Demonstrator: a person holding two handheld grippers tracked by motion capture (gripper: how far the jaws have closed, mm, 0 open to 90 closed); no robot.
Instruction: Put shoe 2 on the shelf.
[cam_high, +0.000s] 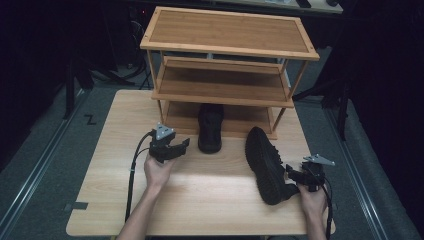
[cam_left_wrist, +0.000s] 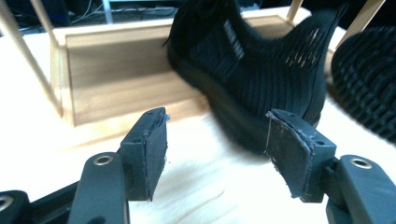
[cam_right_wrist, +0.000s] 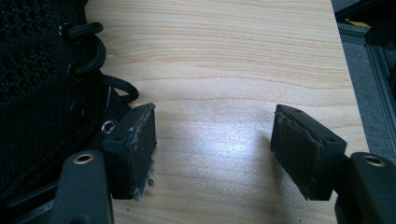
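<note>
Job in hand: putting a pair of black shoes onto the bottom shelf of the wooden rack (cam_high: 227, 47), as I judge it from how things lie.

First shoe (cam_high: 210, 127): at 12 o'clock from the table's middle, toe tucked under the rack on the lowest board, heel poking out toward me. I read this one as nearly or fully placed.

Second shoe (cam_high: 266, 165): on the table (cam_high: 200, 190) at about 3 o'clock from its middle, lying on its side with the ribbed sole facing left, well clear of the rack. Not yet shelved.

My left gripper (cam_high: 174, 148): jaws spread wide, nothing between them. It sits just at 9 o'clock of the first shoe's heel; in the left gripper view that shoe (cam_left_wrist: 252, 70) stands ahead and right of my pads, not touching them.

My right gripper (cam_high: 295, 175): jaws wide apart and empty, at 3 o'clock of the second shoe's heel end. In the right gripper view the laces and mesh (cam_right_wrist: 42, 84) lie against the outside of my left pad (cam_right_wrist: 140, 144); bare wood shows between the pads.

Done: about half, one shoe in.

Left: grip the second shoe, right it, and slide it in beside the first at 1 o'clock.
</note>
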